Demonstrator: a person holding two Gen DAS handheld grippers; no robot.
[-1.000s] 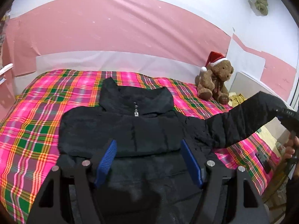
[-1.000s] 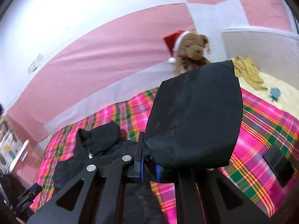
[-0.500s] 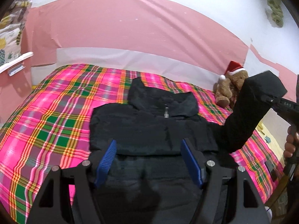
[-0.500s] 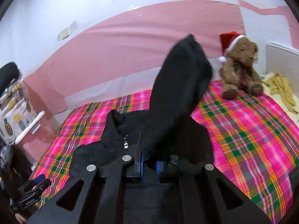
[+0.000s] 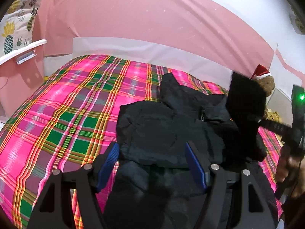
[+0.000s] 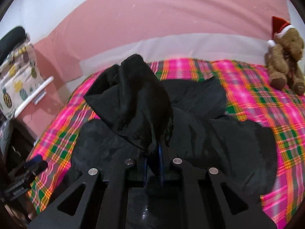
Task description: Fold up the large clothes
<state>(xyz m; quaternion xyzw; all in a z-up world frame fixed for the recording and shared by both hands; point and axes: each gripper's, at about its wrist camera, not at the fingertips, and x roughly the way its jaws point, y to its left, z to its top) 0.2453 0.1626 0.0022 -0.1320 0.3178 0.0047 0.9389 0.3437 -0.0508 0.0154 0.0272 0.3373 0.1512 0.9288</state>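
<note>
Black and puffy, the jacket (image 5: 167, 133) lies front-up on the plaid bed (image 5: 63, 118), collar toward the pink wall (image 5: 144, 19), one side already folded in. The right gripper (image 6: 153, 152) is clenched on the cuff of the sleeve (image 6: 133, 103), which stands up in a loose peak above the jacket's body. The left gripper (image 5: 151, 164) hangs released over the lower part of the jacket, its blue pads (image 5: 107, 164) wide apart and holding nothing.

The step in hand looks like laying this sleeve across the chest. To do it well, carry the cuff low and flat toward the far shoulder so the sleeve lands straight, not bunched. Keep the grip on the cuff until the fabric rests on the body; letting go early would let the padded sleeve spring back. The left gripper could press the shoulder seam to fix the crease. The bear (image 6: 284, 61) sits well clear by the wall.
</note>
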